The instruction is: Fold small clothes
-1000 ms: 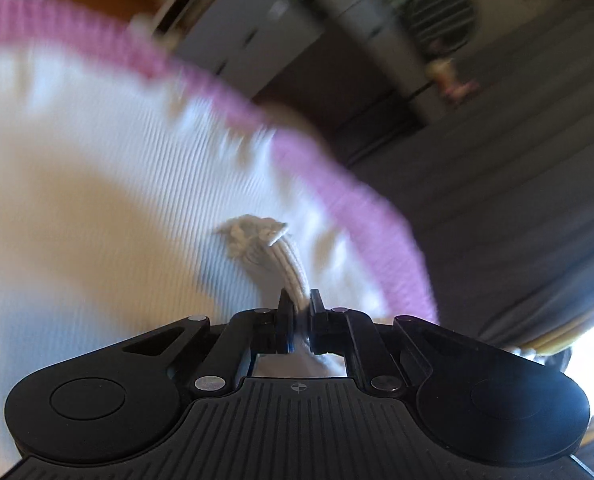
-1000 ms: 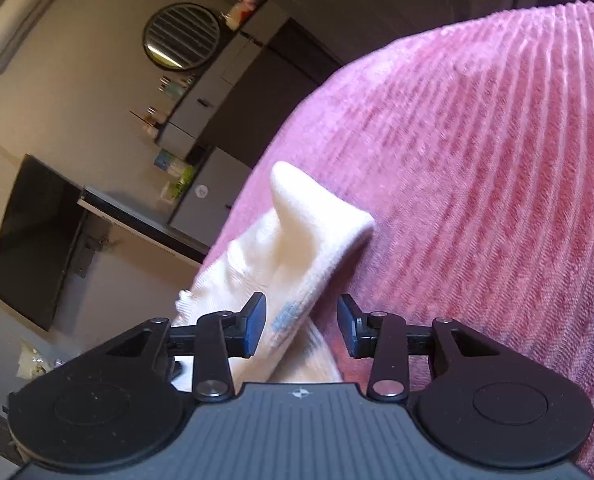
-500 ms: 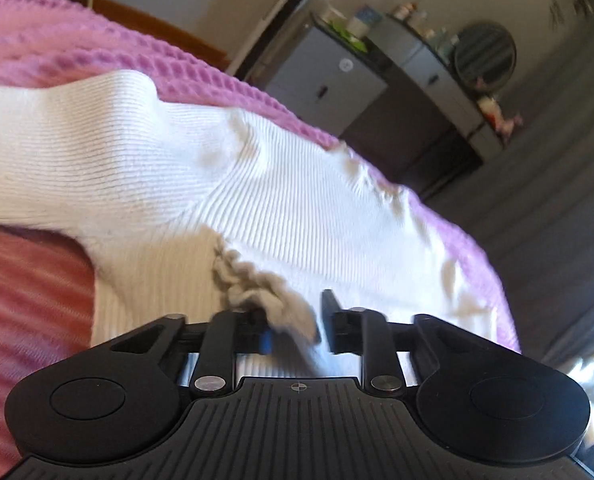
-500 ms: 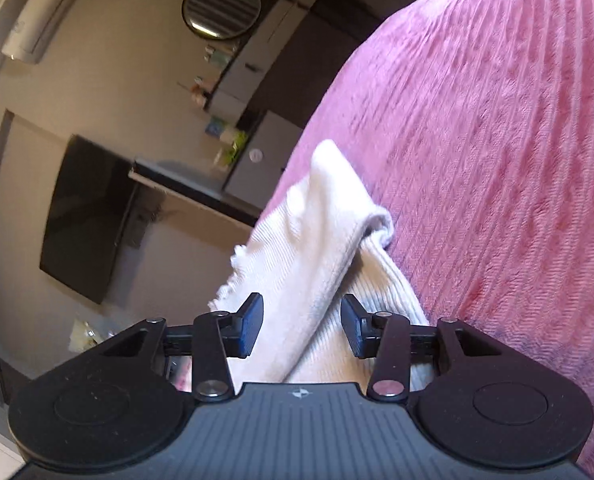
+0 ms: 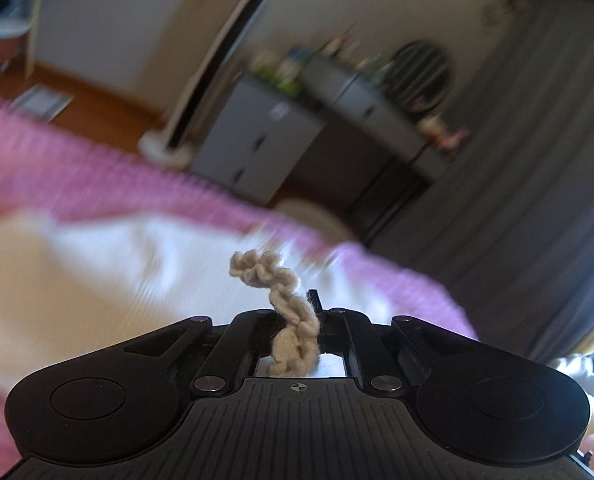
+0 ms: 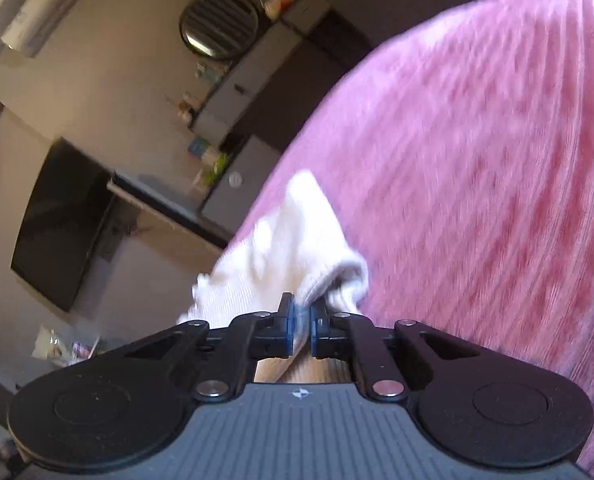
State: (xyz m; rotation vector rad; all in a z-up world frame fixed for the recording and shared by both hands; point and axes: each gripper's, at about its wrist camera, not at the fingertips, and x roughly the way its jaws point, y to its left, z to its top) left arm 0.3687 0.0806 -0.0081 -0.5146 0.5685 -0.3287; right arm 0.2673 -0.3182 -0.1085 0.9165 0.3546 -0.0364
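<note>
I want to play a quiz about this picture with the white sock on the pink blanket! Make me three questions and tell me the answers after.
1. True or false: the right gripper is shut on the white sock.
2. What does the left gripper pinch? A) a frilly edge of the sock B) the pink blanket C) nothing
3. Fill in: the sock lies on a ____ blanket.

Key
1. True. Its jaws have just closed, with sock fabric between them.
2. A. Its jaws have just closed on the frill, which sticks up between them.
3. Pink.
</note>
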